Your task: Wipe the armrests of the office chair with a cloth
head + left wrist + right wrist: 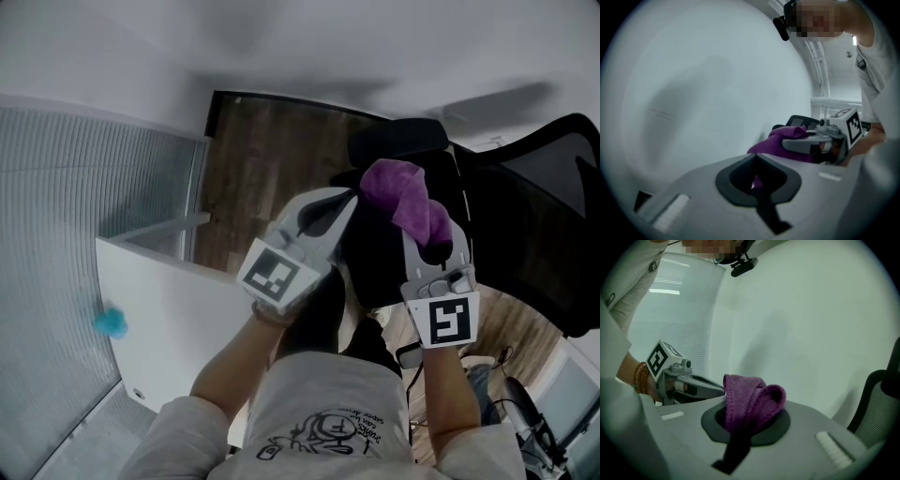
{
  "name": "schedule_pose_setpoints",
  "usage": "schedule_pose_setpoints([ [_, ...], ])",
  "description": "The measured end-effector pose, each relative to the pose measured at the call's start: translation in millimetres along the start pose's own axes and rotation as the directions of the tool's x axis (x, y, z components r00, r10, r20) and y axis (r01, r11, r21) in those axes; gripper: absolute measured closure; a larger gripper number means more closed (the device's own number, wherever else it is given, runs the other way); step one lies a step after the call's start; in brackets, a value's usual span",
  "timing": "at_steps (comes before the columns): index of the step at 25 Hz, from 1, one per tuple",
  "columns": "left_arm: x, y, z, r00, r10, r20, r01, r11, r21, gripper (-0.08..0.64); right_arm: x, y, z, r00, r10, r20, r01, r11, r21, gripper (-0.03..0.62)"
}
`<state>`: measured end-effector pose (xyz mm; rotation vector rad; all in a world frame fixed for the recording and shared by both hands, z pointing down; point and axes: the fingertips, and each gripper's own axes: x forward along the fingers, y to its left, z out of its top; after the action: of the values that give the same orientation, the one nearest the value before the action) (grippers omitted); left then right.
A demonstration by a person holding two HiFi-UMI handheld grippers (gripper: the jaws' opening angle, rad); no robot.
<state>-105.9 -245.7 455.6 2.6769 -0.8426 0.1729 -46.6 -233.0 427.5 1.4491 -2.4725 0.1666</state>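
We hold both grippers raised side by side in the middle of the head view. The right gripper [750, 423] has its jaws clamped on a purple cloth [752, 399], which is folded into a thick loop and stands up out of the jaws. In the head view the cloth bulges up and to the left of that gripper, towards the centre of the frame.

The left gripper [758, 182] carries nothing and its jaws are pressed together. The sliver of purple in its own view seems to be the cloth lying beyond it, though the view there is dim. The two grippers sit just beside each other, and each shows in the other's view.

The black office chair [553, 216] fills the right of the head view. Its mesh back lies at the far right, and a dark padded part [398, 139], possibly an armrest, sits above the cloth. The cloth does not visibly touch the chair.

Wooden floor [253, 159] shows upper centre, and a white panel [169, 300] stands lower left.
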Motion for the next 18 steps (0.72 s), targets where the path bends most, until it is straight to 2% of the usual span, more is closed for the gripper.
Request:
schedule_pose_setpoints([
  [4,45,30,-10,1.000,-0.004,-0.024,0.004,1.000,-0.016,0.560,37,-34,-20,1.000,0.003,-0.029,-0.003,1.000,0.015,0.568],
  [10,57,63,-29,1.000,-0.017,-0.026,0.016,0.999,-0.029,0.560,76,-34,-35,0.999,0.003,-0.053,-0.004,1.000,-0.021,0.568],
  [15,82,83,-55,0.998,-0.020,-0.058,0.019,1.000,-0.023,0.560,105,-49,-62,0.997,0.006,-0.082,-0.009,0.999,-0.040,0.568],
  [18,84,94,-70,0.998,-0.021,-0.066,0.018,0.999,-0.038,0.560,123,-41,-84,0.991,0.018,-0.130,-0.026,0.998,-0.060,0.568],
])
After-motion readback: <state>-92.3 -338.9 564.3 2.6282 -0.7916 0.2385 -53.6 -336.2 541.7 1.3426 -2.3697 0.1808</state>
